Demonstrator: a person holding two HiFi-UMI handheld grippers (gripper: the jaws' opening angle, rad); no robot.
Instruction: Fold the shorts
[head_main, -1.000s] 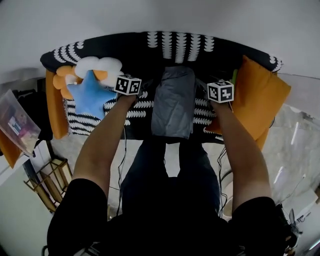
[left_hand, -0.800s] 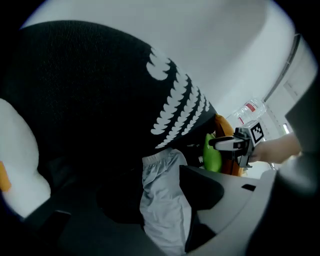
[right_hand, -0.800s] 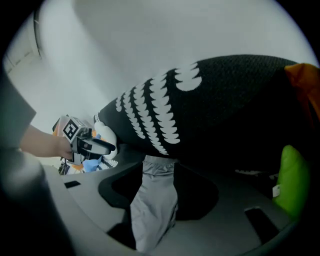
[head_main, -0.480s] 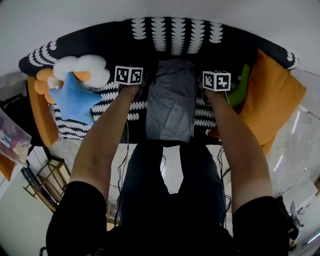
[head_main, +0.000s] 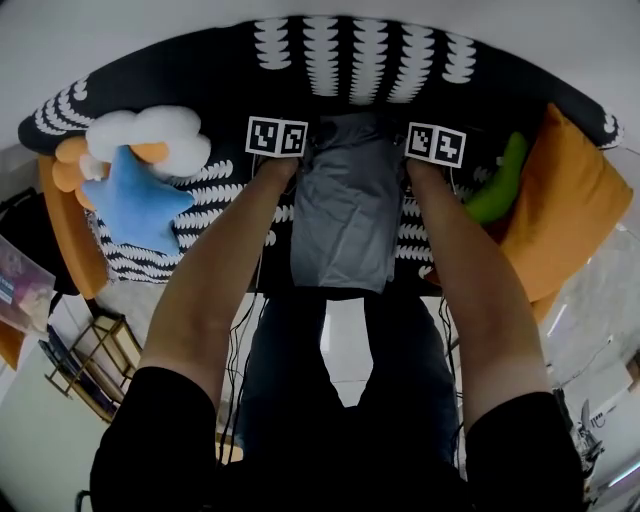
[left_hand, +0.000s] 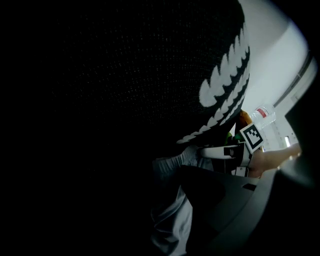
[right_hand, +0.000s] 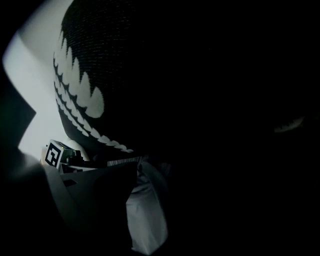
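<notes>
Grey shorts (head_main: 347, 215) lie flat mid-frame on the black-and-white blanket (head_main: 340, 60). At their far corners, the left tool (head_main: 282, 142) and right tool (head_main: 432, 148) have just been opening their jaws wide. The fabric edge sits loose between them, nothing pinched. A blue star pillow (head_main: 135, 205) sits upper left.

The shorts (head_main: 345, 215) lie on the middle of the blanket (head_main: 360, 60), running lengthwise toward the person, whose legs (head_main: 340, 380) are just before their near edge. The star pillow (head_main: 135, 205) lies to the left, apart from the shorts, with the cloud pillow (head_main: 150, 135) behind and touching it. To the right lies the curved toy (head_main: 497, 185), against the cushion (head_main: 570, 200) at the blanket's right end. The rack (head_main: 85, 360) stands off the blanket, at near left.
</notes>
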